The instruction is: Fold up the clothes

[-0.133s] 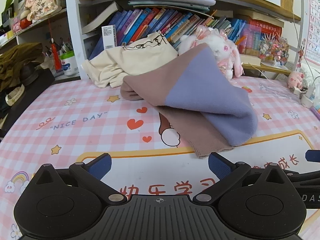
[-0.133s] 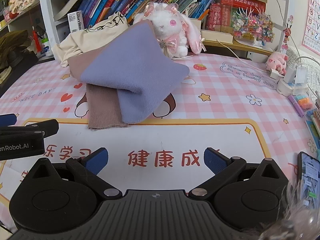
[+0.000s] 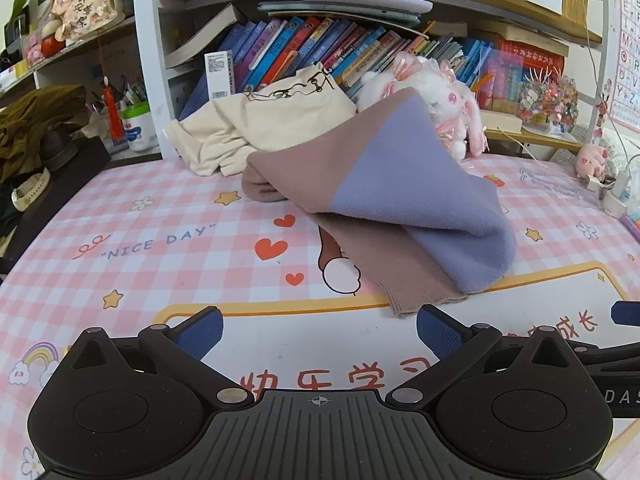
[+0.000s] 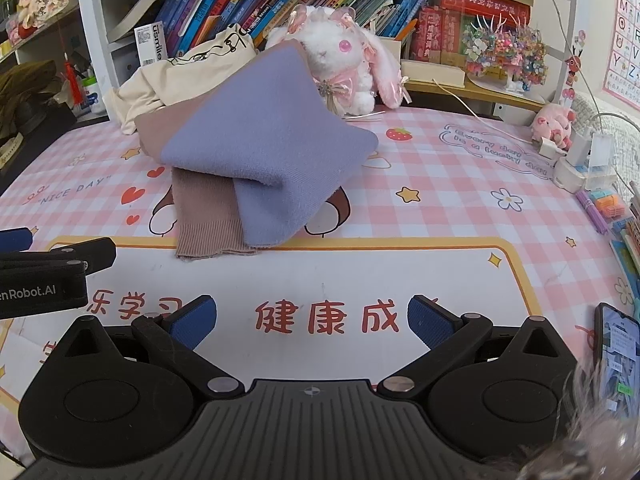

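A folded lilac and dusty-pink sweater [image 3: 384, 200] lies on the pink checked table mat [image 3: 160, 240], its ribbed pink hem nearest me. It also shows in the right wrist view [image 4: 264, 160]. A cream garment [image 3: 260, 128] lies crumpled behind it by the bookshelf, also in the right wrist view [image 4: 180, 76]. My left gripper [image 3: 319, 330] is open and empty, just short of the sweater's hem. My right gripper [image 4: 312, 320] is open and empty, in front of the sweater. The left gripper's side shows at the left edge of the right wrist view [image 4: 52, 272].
A white plush rabbit [image 4: 344, 64] sits behind the sweater. A bookshelf [image 3: 320, 52] runs along the back. A phone [image 4: 618, 356] lies at the right edge. A charger and pens [image 4: 588, 168] sit at the right. Dark clothes and a watch [image 3: 28, 160] lie at the left.
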The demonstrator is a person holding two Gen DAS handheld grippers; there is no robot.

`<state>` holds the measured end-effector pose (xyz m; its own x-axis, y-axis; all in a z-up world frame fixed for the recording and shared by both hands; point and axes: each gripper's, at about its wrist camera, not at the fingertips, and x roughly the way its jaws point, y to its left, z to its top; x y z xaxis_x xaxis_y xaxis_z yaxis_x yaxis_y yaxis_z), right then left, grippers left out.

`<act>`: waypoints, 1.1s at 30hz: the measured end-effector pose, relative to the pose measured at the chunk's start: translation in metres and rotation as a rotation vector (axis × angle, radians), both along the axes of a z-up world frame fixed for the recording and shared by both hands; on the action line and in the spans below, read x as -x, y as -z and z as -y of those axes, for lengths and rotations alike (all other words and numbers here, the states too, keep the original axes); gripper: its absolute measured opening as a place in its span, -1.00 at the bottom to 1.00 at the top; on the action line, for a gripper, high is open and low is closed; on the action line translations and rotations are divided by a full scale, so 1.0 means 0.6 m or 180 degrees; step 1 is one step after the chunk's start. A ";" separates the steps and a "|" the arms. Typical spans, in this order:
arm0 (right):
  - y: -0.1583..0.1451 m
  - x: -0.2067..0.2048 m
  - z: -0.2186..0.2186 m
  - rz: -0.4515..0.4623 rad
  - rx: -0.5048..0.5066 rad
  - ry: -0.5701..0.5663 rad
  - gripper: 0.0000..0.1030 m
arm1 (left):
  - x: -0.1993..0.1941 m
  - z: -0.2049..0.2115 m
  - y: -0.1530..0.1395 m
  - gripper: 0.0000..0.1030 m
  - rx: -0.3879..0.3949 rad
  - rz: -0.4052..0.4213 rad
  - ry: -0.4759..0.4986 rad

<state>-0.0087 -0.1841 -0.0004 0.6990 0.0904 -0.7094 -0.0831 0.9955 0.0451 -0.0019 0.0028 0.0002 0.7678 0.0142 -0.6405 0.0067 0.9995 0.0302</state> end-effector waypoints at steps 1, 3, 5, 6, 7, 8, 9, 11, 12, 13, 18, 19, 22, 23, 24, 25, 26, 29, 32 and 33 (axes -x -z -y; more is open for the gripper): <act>0.000 -0.001 0.001 0.0000 0.0000 -0.0001 1.00 | 0.001 -0.001 0.000 1.00 0.0008 0.0000 0.0005; 0.001 -0.002 0.002 0.0003 -0.0018 -0.0001 1.00 | 0.001 -0.004 -0.002 1.00 0.0011 -0.0006 0.0012; 0.001 -0.002 0.003 0.0010 -0.0009 0.0000 1.00 | -0.002 -0.006 -0.002 1.00 0.0009 -0.0014 0.0010; 0.001 -0.002 0.002 0.0010 -0.0007 0.0002 1.00 | -0.004 -0.008 -0.002 1.00 0.0008 -0.0018 0.0007; 0.001 -0.001 0.002 0.0008 -0.0006 0.0005 1.00 | -0.004 -0.012 -0.002 1.00 0.0007 -0.0027 0.0004; 0.001 0.000 0.001 0.0006 -0.0007 0.0007 1.00 | -0.004 -0.012 -0.002 1.00 0.0003 -0.0032 -0.0003; 0.000 0.000 0.000 0.0004 -0.0007 0.0009 1.00 | -0.002 -0.002 -0.002 1.00 -0.0007 -0.0027 -0.0018; 0.000 0.002 -0.001 -0.0001 -0.0008 0.0010 1.00 | -0.002 -0.001 -0.002 1.00 -0.0011 -0.0028 -0.0023; -0.001 0.004 -0.002 -0.0003 -0.0007 0.0011 1.00 | -0.003 -0.002 -0.002 1.00 -0.0011 -0.0030 -0.0023; -0.001 0.003 -0.002 -0.0004 -0.0006 0.0010 1.00 | -0.003 -0.002 -0.002 1.00 -0.0011 -0.0029 -0.0023; -0.001 0.001 -0.003 -0.0009 0.0000 0.0006 1.00 | -0.003 -0.002 -0.001 1.00 -0.0009 -0.0025 -0.0025; 0.000 0.001 -0.002 -0.0010 0.0001 0.0006 1.00 | -0.004 -0.002 -0.001 1.00 -0.0007 -0.0024 -0.0025; 0.000 -0.001 -0.002 -0.0013 0.0000 0.0006 1.00 | -0.004 -0.002 0.000 1.00 -0.0007 -0.0022 -0.0025; 0.001 -0.001 -0.002 -0.0014 0.0000 0.0007 1.00 | -0.005 -0.002 0.000 1.00 -0.0008 -0.0023 -0.0024; 0.001 -0.002 -0.002 -0.0015 0.0001 0.0007 1.00 | -0.004 -0.002 0.001 1.00 -0.0008 -0.0021 -0.0027; 0.001 -0.002 -0.002 -0.0015 0.0001 0.0007 1.00 | -0.004 -0.001 0.001 1.00 -0.0008 -0.0020 -0.0029; 0.001 -0.002 -0.002 -0.0015 0.0001 0.0006 1.00 | -0.004 -0.001 0.001 1.00 -0.0007 -0.0022 -0.0029; 0.002 -0.003 -0.002 -0.0016 0.0002 0.0007 1.00 | -0.005 -0.001 0.002 1.00 -0.0006 -0.0027 -0.0032; 0.002 -0.003 -0.002 -0.0014 0.0004 0.0005 1.00 | -0.006 -0.002 0.003 1.00 -0.0004 -0.0029 -0.0035; 0.002 -0.003 -0.002 -0.0014 0.0004 0.0006 1.00 | -0.006 -0.002 0.003 1.00 -0.0004 -0.0030 -0.0038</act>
<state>-0.0071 -0.1828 -0.0016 0.6959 0.0883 -0.7127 -0.0811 0.9957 0.0442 0.0019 0.0038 -0.0017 0.7615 0.0241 -0.6477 -0.0049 0.9995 0.0315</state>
